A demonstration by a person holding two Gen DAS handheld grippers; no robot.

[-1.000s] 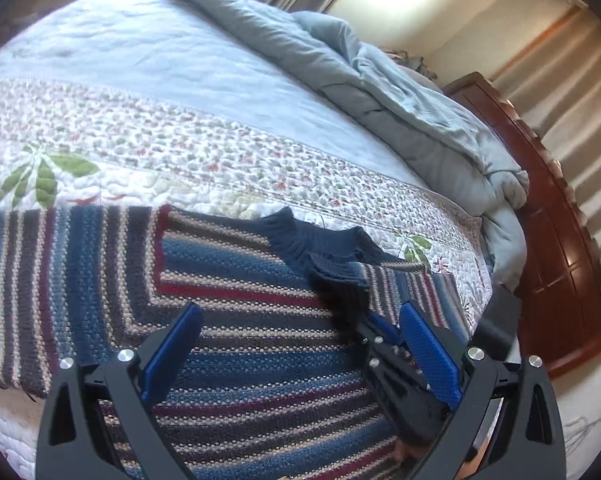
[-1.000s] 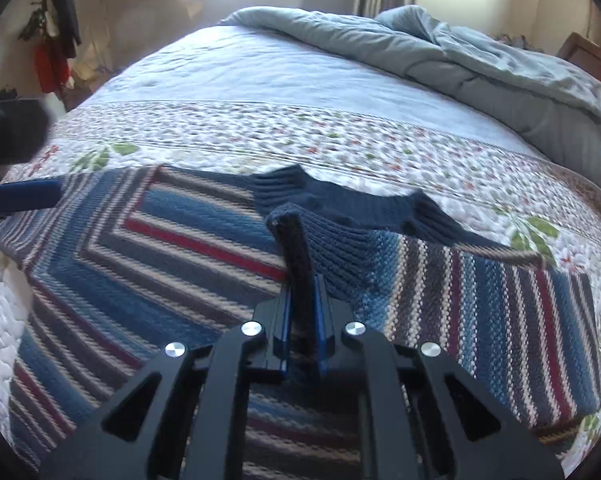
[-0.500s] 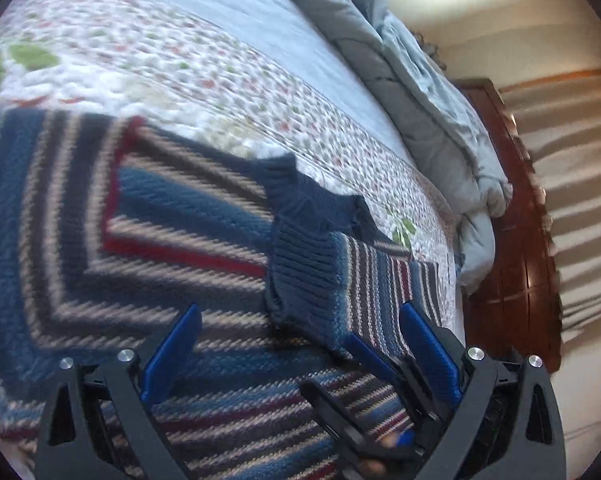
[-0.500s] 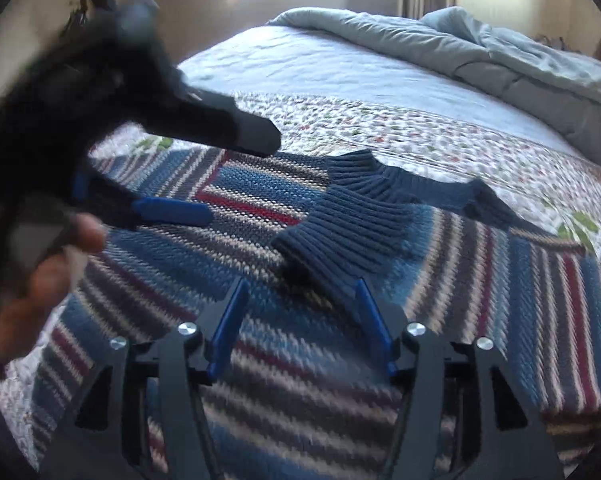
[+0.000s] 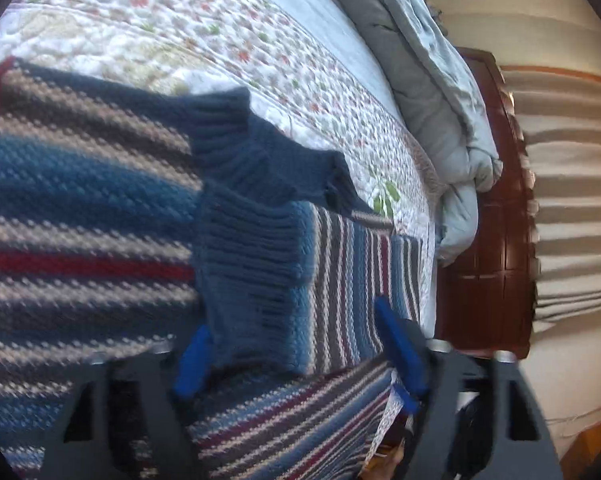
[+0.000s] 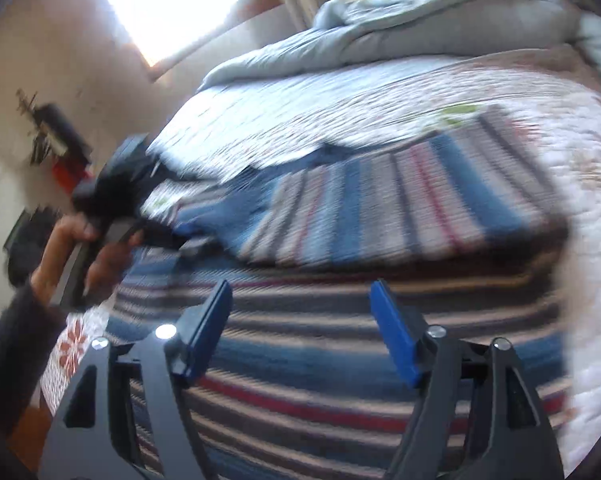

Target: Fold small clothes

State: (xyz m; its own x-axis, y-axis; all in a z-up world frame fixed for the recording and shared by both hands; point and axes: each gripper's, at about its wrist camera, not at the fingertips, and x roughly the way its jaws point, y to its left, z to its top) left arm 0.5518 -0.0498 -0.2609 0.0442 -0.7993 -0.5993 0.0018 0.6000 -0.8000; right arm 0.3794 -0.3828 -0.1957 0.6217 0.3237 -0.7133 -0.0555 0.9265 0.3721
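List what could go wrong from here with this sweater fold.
1. The left gripper is closing around the ribbed cuff of the folded-in sleeve; its fingers may also pinch the sweater layer beneath and drag the body out of shape.
2. The right gripper, jaws opening, is empty above the striped body; nothing pins the fold, so a tug on the cuff could undo it.
3. The sweater lies near the bed's edge and could slide off.

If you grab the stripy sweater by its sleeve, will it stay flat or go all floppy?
Probably floppy: the stripy sweater already lies folded, its sleeve doubled over. The chunky knit looks grippy, unlikely to slip. Likely fairly heavy.
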